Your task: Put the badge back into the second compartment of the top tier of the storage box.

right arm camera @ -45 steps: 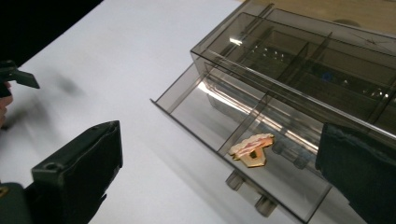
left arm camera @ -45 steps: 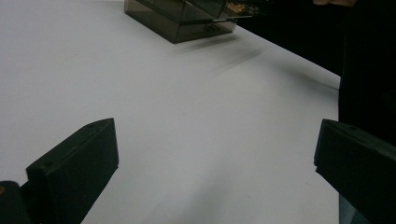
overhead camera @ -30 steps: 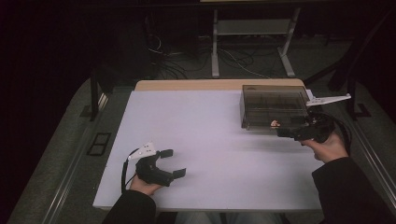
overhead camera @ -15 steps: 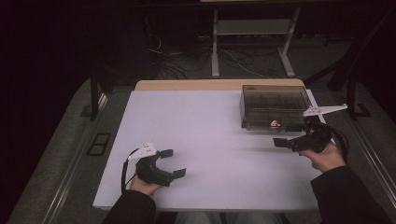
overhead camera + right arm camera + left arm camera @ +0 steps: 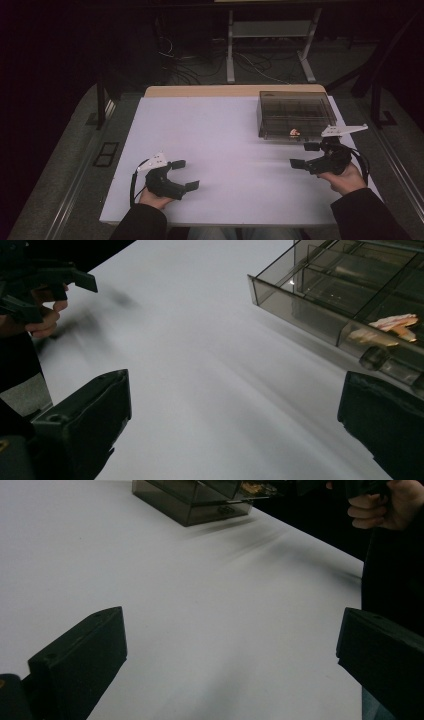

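Pulling back from the smoky box (image 5: 295,115), right claw (image 5: 306,155) (jaws apart, empty), left claw (image 5: 186,174) gaping, unmoved.

A white worktop (image 5: 225,150) with a bare wooden strip along its far edge carries a smoky clear compartment box (image 5: 294,114) at its far right.

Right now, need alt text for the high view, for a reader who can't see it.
A person at a white table holds an open two-jaw gripper in each hand: the left gripper near the front left, the right gripper just in front of a smoky clear compartment box at the far right, not touching it. A small pale object lies in the box's front compartment.
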